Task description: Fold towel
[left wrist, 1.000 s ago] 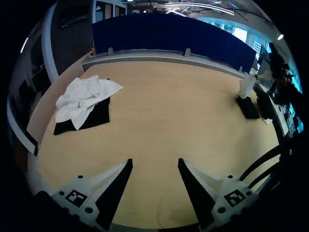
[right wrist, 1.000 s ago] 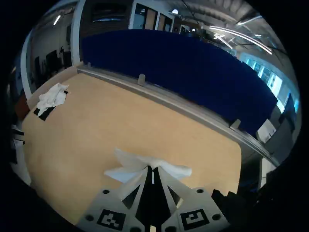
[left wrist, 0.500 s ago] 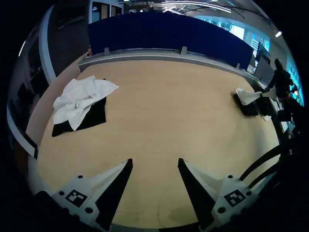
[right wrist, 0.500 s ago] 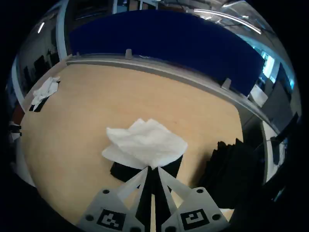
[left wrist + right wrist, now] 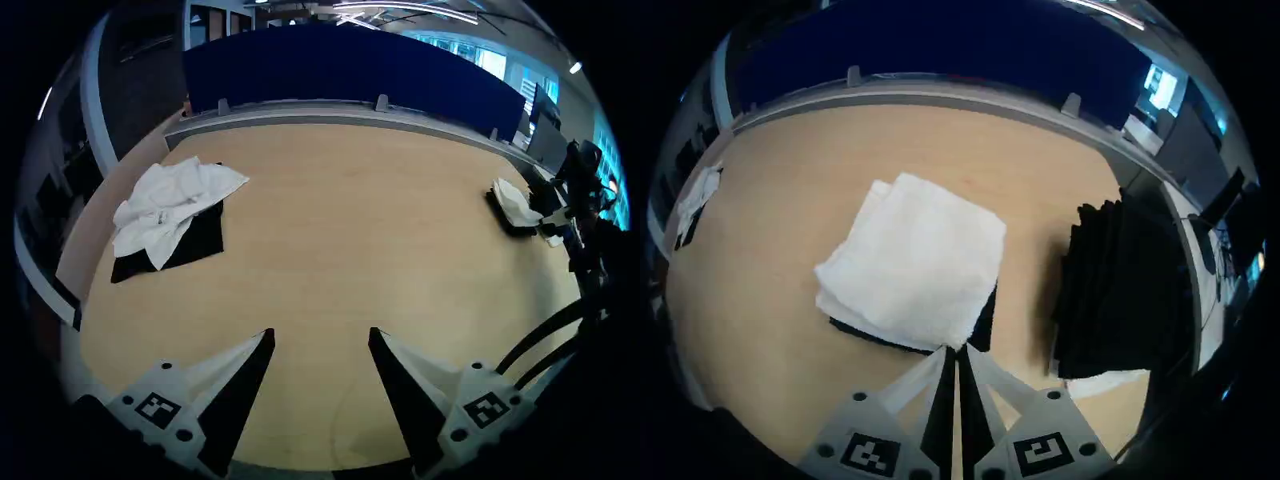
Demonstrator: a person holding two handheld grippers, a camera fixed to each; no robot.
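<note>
In the right gripper view a folded white towel (image 5: 912, 260) lies flat on a black cloth (image 5: 986, 318) on the wooden table (image 5: 800, 160). My right gripper (image 5: 956, 350) is shut, its tips pinching the towel's near edge. The left gripper view has the same folded towel (image 5: 514, 204) small at the far right, with the right gripper (image 5: 558, 216) and a dark sleeve beside it. My left gripper (image 5: 320, 332) hangs open over bare table with nothing between its fingers. A crumpled pile of white towels (image 5: 172, 204) rests on a black cloth (image 5: 192, 244) at the left.
A stack of black cloths (image 5: 1120, 280) sits right of the folded towel, with a white one (image 5: 1104, 384) under it. A blue partition (image 5: 344, 68) runs along the table's back edge. Black chair parts (image 5: 552, 328) curve in at the right.
My right gripper has lowered the folded towel from the air onto the black cloth, where it now lies flat. The left gripper has stayed in place and open.
</note>
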